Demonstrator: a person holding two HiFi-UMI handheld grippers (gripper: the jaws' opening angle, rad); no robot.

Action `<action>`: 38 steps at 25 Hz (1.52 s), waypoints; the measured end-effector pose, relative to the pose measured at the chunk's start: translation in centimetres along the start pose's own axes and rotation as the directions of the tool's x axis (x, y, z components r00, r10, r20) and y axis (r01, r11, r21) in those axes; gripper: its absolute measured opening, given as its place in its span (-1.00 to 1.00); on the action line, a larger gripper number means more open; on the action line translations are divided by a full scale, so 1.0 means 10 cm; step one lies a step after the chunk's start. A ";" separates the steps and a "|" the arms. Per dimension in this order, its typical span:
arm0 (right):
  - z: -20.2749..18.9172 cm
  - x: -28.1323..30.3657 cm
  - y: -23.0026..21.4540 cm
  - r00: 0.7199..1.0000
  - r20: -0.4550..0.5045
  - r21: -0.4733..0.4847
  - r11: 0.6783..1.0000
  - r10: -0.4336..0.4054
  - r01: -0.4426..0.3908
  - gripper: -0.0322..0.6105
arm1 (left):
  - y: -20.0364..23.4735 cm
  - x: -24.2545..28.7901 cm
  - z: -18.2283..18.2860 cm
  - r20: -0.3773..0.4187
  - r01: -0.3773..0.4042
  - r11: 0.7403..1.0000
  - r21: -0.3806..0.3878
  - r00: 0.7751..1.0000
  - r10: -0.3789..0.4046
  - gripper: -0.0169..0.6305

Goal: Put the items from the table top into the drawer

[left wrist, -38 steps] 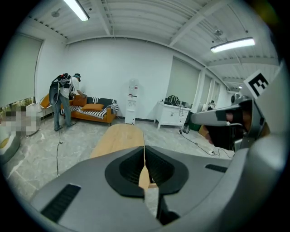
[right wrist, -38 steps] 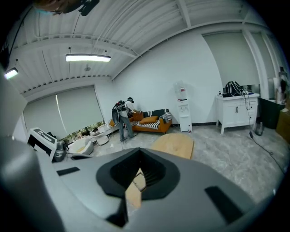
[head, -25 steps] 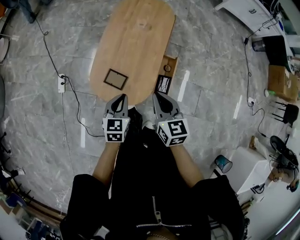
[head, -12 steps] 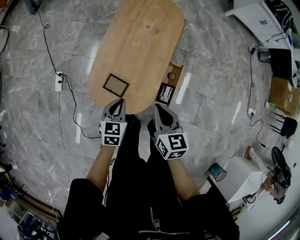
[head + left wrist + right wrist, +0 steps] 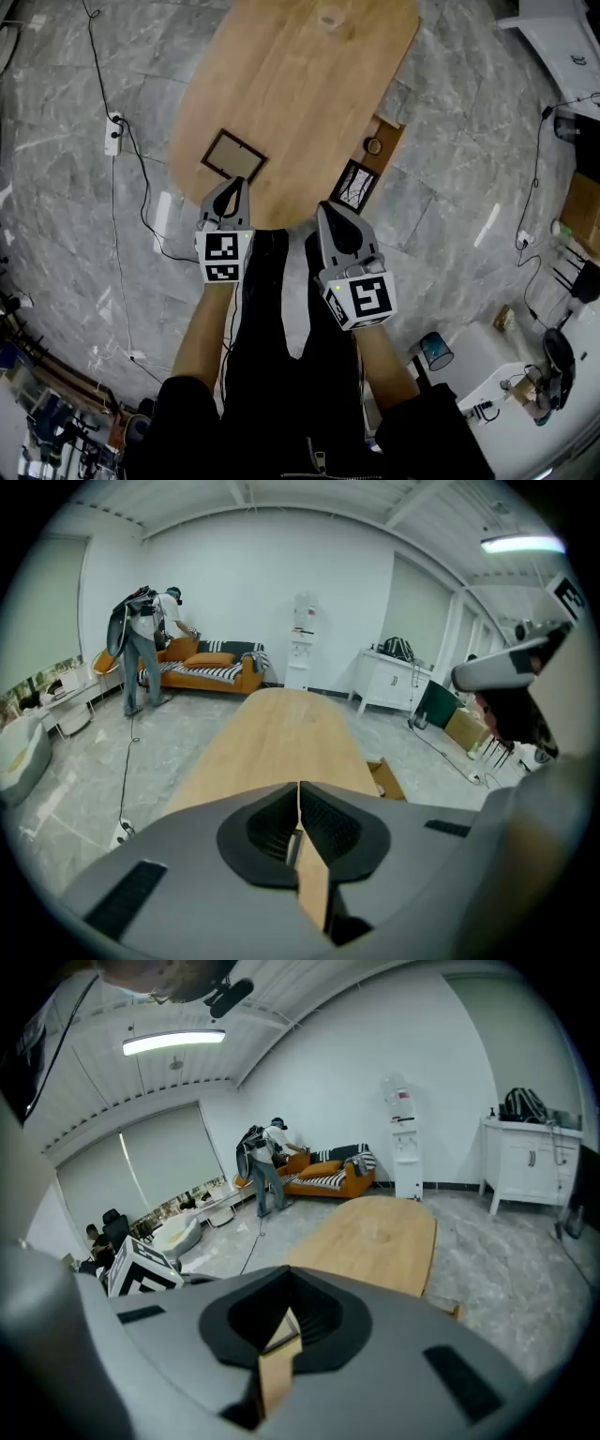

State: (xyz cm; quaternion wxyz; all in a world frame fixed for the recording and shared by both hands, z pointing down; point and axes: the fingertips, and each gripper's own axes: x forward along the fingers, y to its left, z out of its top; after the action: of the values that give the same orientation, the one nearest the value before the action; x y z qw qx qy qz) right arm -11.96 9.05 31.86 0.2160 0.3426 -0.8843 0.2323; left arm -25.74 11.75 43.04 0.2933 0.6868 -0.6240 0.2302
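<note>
A small dark picture frame (image 5: 231, 155) lies flat near the near end of the oval wooden table (image 5: 300, 84). My left gripper (image 5: 240, 186) hangs just short of it, over the table's near edge, jaws shut and empty. My right gripper (image 5: 324, 208) is beside it at the table's near right corner, also shut with nothing held. An open wooden drawer (image 5: 390, 131) juts from the table's right side, with a small round thing (image 5: 373, 145) in it. A second dark frame (image 5: 352, 185) sits at its near end. In the left gripper view the shut jaws of the left gripper (image 5: 299, 791) hide the frame.
Cables and a power strip (image 5: 113, 134) lie on the marble floor left of the table. A blue bucket (image 5: 435, 352) stands at the right. Far off, a person (image 5: 141, 644) stands by an orange sofa (image 5: 211, 667), near a water dispenser (image 5: 302, 653) and a white cabinet (image 5: 389, 682).
Both grippers have sunk and come forward to the table's near edge. The table now fills more of the head view. Both pairs of jaws stayed shut.
</note>
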 end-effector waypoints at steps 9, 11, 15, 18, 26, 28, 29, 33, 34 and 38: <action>-0.47 0.40 -0.25 0.999 -0.011 -0.008 0.999 0.046 -0.046 -0.87 | 0.01 0.64 -0.67 -0.061 0.007 0.999 0.040 0.998 -0.005 -0.90; -0.65 0.45 -0.30 0.999 -0.032 0.015 0.999 0.042 -0.042 -0.87 | 0.02 0.73 -0.80 -0.075 0.008 0.997 0.080 0.997 -0.002 -0.90; -0.87 0.45 -0.30 0.996 -0.070 0.030 0.998 0.051 -0.049 -0.87 | 0.04 0.83 -1.02 -0.115 0.023 0.985 0.173 0.993 -0.003 -0.90; -0.97 0.46 -0.32 0.995 -0.085 0.035 0.998 0.061 -0.058 -0.87 | 0.04 0.91 -1.15 -0.149 0.046 0.981 0.187 0.989 -0.018 -0.75; -1.16 0.45 -0.38 0.994 -0.097 0.108 0.993 0.058 -0.048 -0.87 | -0.03 1.04 -1.43 -0.235 0.101 0.963 0.250 0.971 -0.041 -0.58; -1.18 0.45 -0.37 0.993 -0.100 0.115 0.992 0.057 -0.045 -0.87 | 0.00 1.06 -1.52 -0.266 0.105 0.963 0.249 0.963 -0.037 -0.57; -1.19 0.45 -0.37 0.993 -0.101 0.122 0.992 0.056 -0.043 -0.87 | 0.03 1.06 -1.57 -0.279 0.106 0.964 0.245 0.960 -0.035 -0.57; -1.23 0.43 -0.41 0.993 -0.102 0.144 0.989 0.051 -0.036 -0.87 | 0.05 1.08 -1.64 -0.298 0.103 0.959 0.264 0.954 -0.020 -0.57; -1.23 0.42 -0.42 0.994 -0.101 0.147 0.988 0.051 -0.036 -0.87 | 0.05 1.09 -1.64 -0.298 0.095 0.956 0.276 0.955 -0.009 -0.59; -1.22 0.40 -0.46 0.994 -0.098 0.166 0.986 0.048 -0.031 -0.87 | 0.06 1.11 -1.61 -0.302 0.091 0.954 0.285 0.953 0.000 -0.75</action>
State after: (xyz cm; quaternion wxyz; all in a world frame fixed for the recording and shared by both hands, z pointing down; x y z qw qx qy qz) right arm -8.68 10.78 45.04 0.2271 0.3296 -0.8565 0.3259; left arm -24.23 14.81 62.30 0.2836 0.6945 -0.5150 0.4148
